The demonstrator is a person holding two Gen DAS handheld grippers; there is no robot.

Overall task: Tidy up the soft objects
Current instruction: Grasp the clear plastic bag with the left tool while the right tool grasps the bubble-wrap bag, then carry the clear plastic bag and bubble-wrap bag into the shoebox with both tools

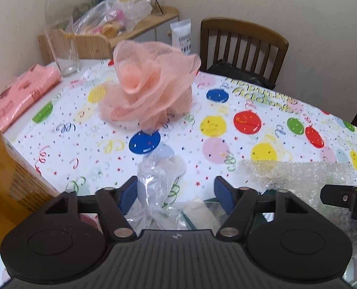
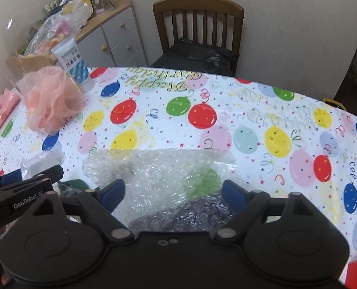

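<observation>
Right now I am hovering both grippers low over the bench [image 2: 250, 91], and neither is gripping anything. My left gripper [image 1: 176, 189] is standing with its fingers [image 1: 127, 190] spread wide; a clear plastic bag [image 1: 156, 183] is lying between them, close against the left finger, though I cannot tell whether it is touching. My right gripper [image 2: 172, 193] is likewise wide open, its fingers [image 2: 113, 191] straddling a crumpled sheet of bubble wrap [image 2: 154, 175] at the bottom centre of the right wrist view.

The peach mesh bath pouf [image 1: 149, 89] is sitting untouched at upper centre of the left view, well apart from both grippers.

My guess is that I am at the picking-up stage, with the soft pieces not yet gathered. The next move probably calls for lowering and closing on the bag or the wrap; both are thin and slippery, so a deep pinch on a bunched fold looks safer.

Writing: the tablecloth is showing "Happy Birthday" [image 2: 162, 82], upside down; the left gripper's side is reading "GenRobot.AI" [image 2: 28, 203]; the white tube [image 2: 71, 61] is carrying print too small to read.
</observation>
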